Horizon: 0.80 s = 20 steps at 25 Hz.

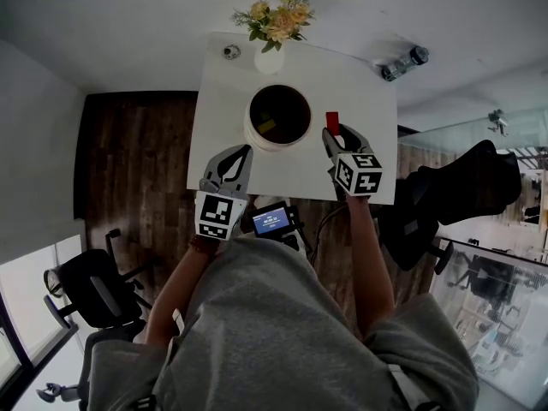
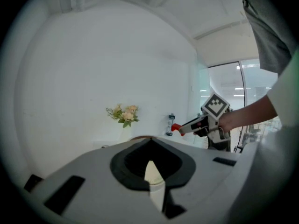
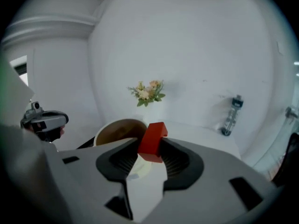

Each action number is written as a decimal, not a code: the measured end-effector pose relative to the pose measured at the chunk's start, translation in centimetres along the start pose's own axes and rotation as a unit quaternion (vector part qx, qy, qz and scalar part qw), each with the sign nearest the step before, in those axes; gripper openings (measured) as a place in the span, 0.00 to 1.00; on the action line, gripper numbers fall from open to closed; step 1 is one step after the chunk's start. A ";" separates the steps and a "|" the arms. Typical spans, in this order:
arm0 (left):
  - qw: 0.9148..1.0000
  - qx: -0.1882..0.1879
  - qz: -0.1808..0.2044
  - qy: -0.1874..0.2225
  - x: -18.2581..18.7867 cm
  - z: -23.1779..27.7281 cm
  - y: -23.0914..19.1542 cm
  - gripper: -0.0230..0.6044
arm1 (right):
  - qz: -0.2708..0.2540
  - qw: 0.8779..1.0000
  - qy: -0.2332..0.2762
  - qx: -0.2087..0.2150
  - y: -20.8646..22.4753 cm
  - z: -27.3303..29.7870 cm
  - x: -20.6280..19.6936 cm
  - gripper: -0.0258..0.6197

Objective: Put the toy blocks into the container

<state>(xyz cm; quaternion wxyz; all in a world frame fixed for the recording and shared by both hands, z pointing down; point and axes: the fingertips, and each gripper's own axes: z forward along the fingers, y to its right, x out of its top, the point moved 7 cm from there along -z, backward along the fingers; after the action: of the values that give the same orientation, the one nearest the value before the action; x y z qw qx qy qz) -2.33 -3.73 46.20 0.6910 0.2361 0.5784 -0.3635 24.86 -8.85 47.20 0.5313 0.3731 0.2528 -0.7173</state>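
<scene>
The right tongs [image 3: 150, 149] are gripping a red block [image 3: 153, 135] above the surface [image 1: 360, 84], with the container [image 1: 247, 122] sitting just ahead to their left. The left tongs [image 2: 150, 140] are hovering pinched together, empty, the container just ahead to their right.

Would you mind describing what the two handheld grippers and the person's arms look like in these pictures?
Both the left gripper and right gripper have pale grey bodies, tapering jaws lined with black ribbed pads, and a white cube printed with black square markers at the back. The person wears a loose grey top whose sleeves leave the forearms bare.
</scene>
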 end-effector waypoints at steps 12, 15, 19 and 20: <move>0.999 0.041 -0.008 0.001 0.5 0.2 -2.0 0.05 | -0.115 0.992 -0.012 0.059 -4.0 5.9 5.8 0.29; 0.999 0.053 -0.011 0.000 0.4 0.2 -2.6 0.05 | -0.133 0.988 -0.035 0.062 -4.3 7.4 5.1 0.29; 0.998 0.064 -0.015 0.000 0.3 0.1 -3.1 0.05 | -0.152 0.984 -0.061 0.067 -4.5 8.4 4.2 0.29; 0.998 0.065 -0.015 -0.001 0.3 0.1 -3.1 0.05 | -0.153 0.984 -0.065 0.068 -4.5 8.5 4.0 0.29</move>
<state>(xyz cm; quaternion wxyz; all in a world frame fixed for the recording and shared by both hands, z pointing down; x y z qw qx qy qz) -4.67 -5.79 46.21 0.6691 0.2713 0.5566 -0.4110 17.68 -16.23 48.86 0.4038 0.3181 0.2223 -0.8284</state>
